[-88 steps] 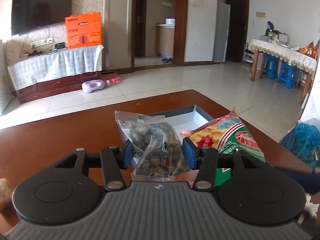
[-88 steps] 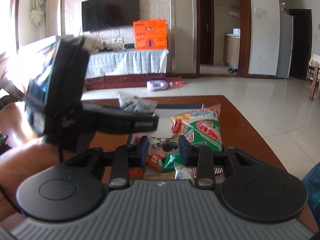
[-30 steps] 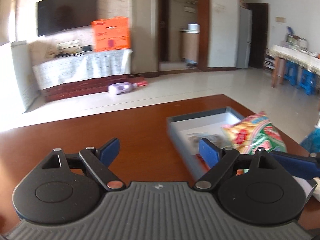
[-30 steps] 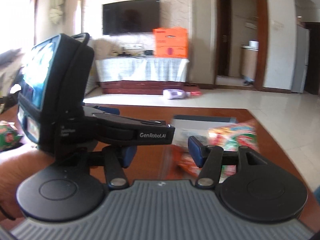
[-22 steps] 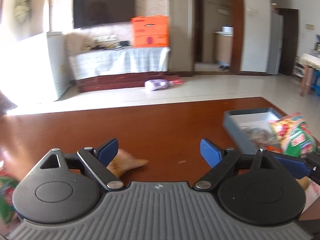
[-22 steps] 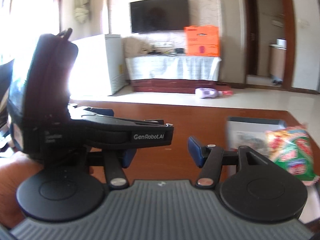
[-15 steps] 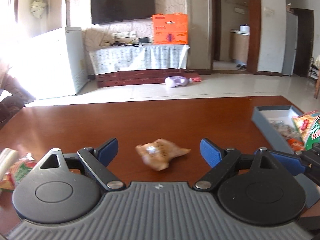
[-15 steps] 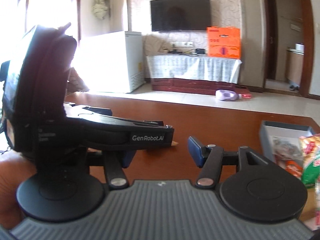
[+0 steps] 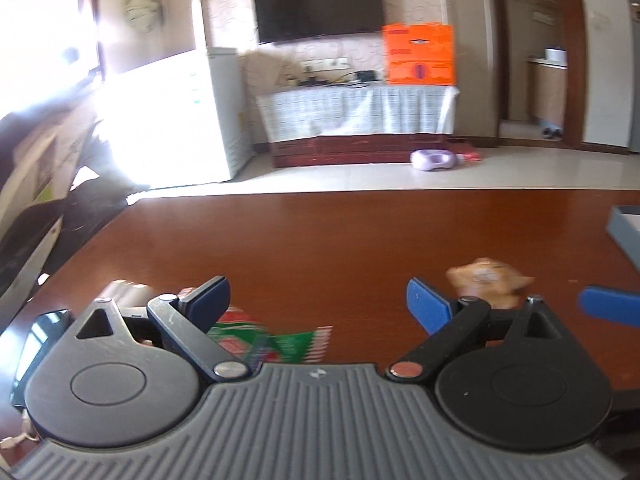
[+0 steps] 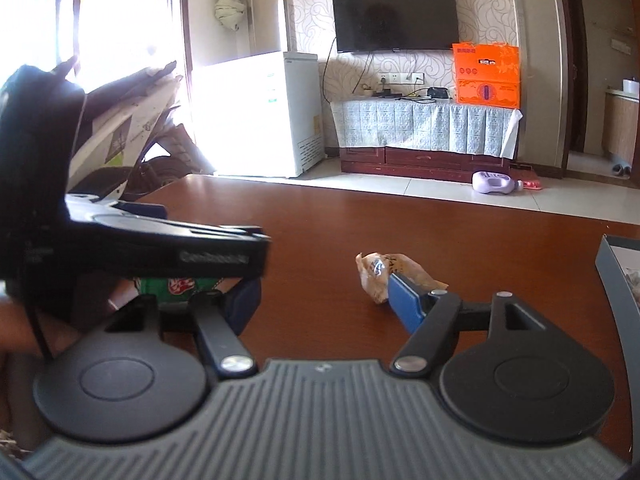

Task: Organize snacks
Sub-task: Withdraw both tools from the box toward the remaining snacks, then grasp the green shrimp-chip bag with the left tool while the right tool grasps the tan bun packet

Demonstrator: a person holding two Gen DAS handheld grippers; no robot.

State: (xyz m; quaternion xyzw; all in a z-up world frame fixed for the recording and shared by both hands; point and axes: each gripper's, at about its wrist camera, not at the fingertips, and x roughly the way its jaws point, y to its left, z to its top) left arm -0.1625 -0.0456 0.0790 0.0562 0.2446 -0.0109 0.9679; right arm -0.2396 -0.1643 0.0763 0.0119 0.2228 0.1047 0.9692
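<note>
Table (image 9: 360, 240), two snack packets, grey tray (image 10: 612, 276).
Left hand-held gripper (image 9: 318, 300) opening above green packet (image 9: 280, 344); right hand-held gripper (image 10: 324, 292) opening beside tan packet (image 10: 384, 272), both empty.

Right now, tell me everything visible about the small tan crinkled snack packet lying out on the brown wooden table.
The small tan crinkled snack packet is a puffy, translucent-looking plastic wrapper with dark print on its near face, too blurred to read, and pinched, twisted ends. It lies on its side on the bare brown wooden table, apart from the grey tray at the right edge. In the right wrist view the right gripper's blue finger overlaps its near end; contact cannot be told. Nothing grips it.
</note>
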